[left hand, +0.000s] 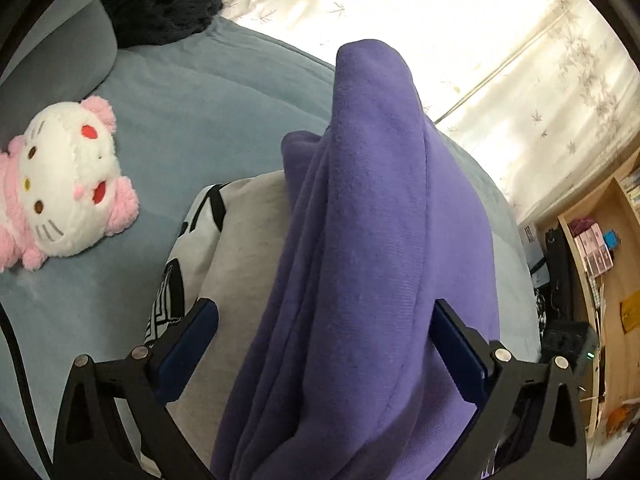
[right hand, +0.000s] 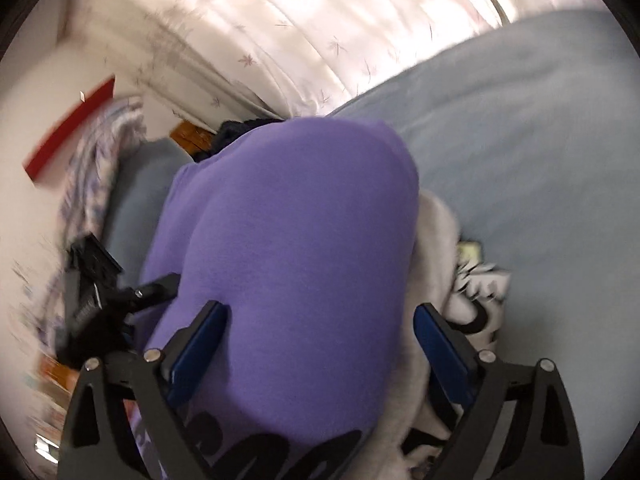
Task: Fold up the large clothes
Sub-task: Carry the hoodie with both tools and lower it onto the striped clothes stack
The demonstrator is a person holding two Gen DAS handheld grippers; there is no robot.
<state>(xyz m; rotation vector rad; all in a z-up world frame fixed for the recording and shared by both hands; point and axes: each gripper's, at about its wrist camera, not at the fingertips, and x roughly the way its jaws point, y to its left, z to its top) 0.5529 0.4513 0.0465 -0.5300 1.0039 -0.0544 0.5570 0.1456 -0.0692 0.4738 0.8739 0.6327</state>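
Left gripper: black frame, dark blue pads on both fingers. Fingers stood spread wide and pointed steeply downward. Purple garment lay in the gap between them; the right-hand pad sat at the cloth's edge, the left-hand pad stood apart from it, so no clamp.

Right gripper: same build, black frame, blue pads on both fingers. Fingers stood wide apart, angled less steeply down. Purple cloth filled the gap, bulging over the left-hand pad; whether the pads pressed on it could not be told.

No hand or sleeve in either view.
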